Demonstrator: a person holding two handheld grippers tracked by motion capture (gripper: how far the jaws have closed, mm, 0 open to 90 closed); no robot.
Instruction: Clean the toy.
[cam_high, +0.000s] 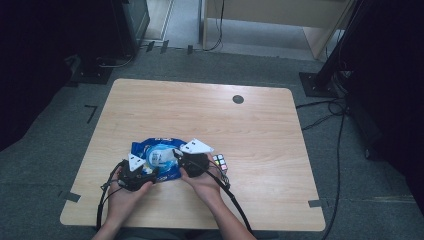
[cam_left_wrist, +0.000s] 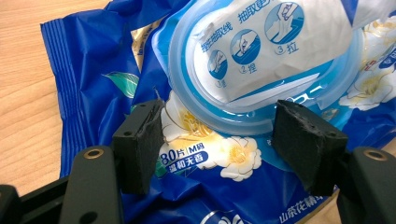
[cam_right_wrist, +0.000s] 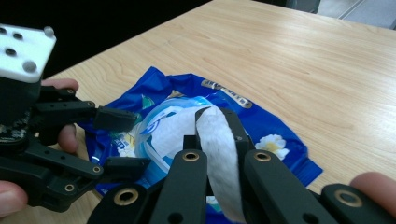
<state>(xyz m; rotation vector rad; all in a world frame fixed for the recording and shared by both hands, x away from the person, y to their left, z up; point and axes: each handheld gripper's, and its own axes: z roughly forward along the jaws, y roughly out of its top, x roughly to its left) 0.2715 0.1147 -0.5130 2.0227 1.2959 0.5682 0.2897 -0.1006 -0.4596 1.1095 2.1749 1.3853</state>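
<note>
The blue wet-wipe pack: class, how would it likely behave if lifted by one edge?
The blue wet-wipe pack probably flops: its film is creased. Glossy film may slip between tongs. The oval plastic lid ring looks stiffer.

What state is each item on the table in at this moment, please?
wet-wipe pack: lying flat on the table, sticker flap peeled back from its oval opening.
wipe: partly pulled out, pinched in the right gripper.
left gripper: shut on the pack's near edge, holding it down.
right gripper: shut on the wipe.
puzzle cube: resting beside the right hand, untouched.
</note>
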